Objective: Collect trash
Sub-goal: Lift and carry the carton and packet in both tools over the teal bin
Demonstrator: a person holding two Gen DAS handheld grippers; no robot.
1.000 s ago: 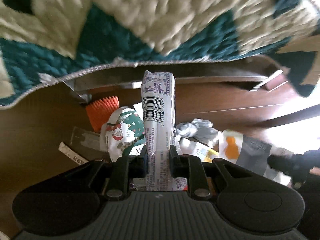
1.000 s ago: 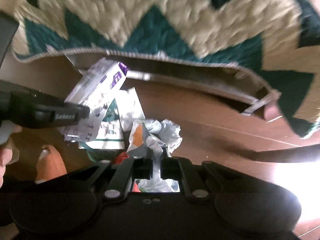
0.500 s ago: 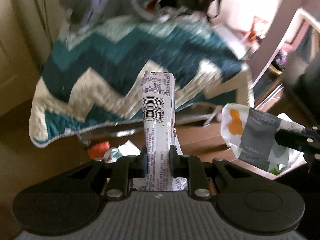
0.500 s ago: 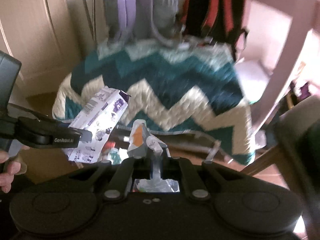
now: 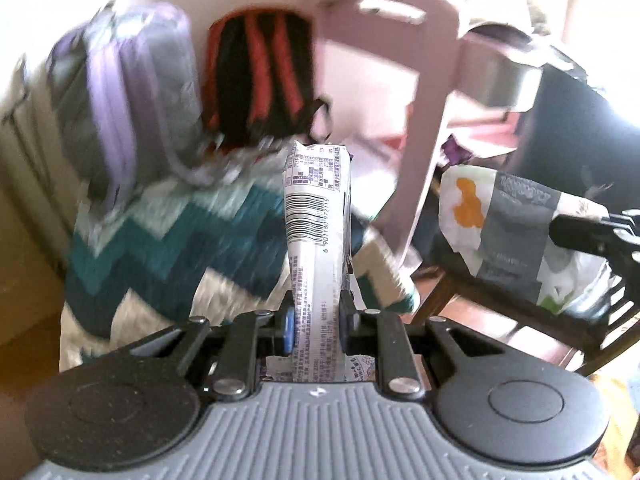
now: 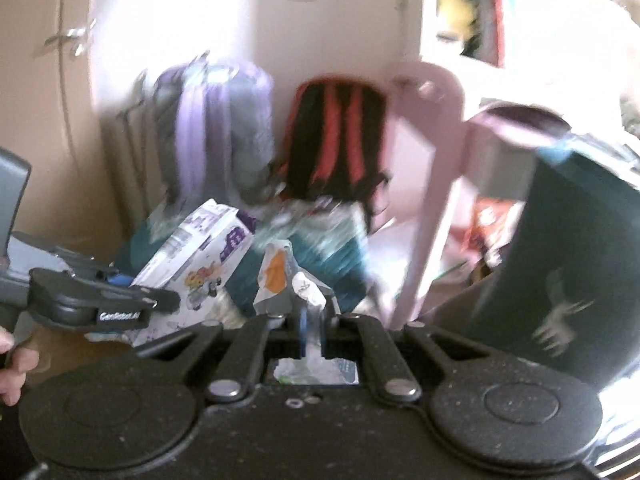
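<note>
My left gripper (image 5: 317, 322) is shut on a flattened white and purple carton (image 5: 316, 216) with a barcode, which stands up between the pads. The right wrist view shows the same carton (image 6: 200, 256) at the left, held by the left gripper (image 6: 160, 300). My right gripper (image 6: 310, 316) is shut on a crumpled white, grey and orange plastic wrapper (image 6: 280, 280). That wrapper (image 5: 504, 220) hangs at the right of the left wrist view, held by the right gripper (image 5: 560, 228). Both are lifted in the air in front of a dark bin (image 6: 568, 264) with a metal rim.
A teal and cream zigzag blanket (image 5: 168, 248) lies below. A purple and grey backpack (image 5: 128, 100) and a black and red one (image 5: 264, 80) hang on the wall. A pink chair back (image 5: 420, 92) and a wooden chair (image 5: 520, 312) stand at right. A hand (image 6: 12, 364) shows at far left.
Both grippers have risen from the floor litter with the carton and the wrapper held. The view has swung from the floor and blanket edge up to the backpacks, chair and bin.
</note>
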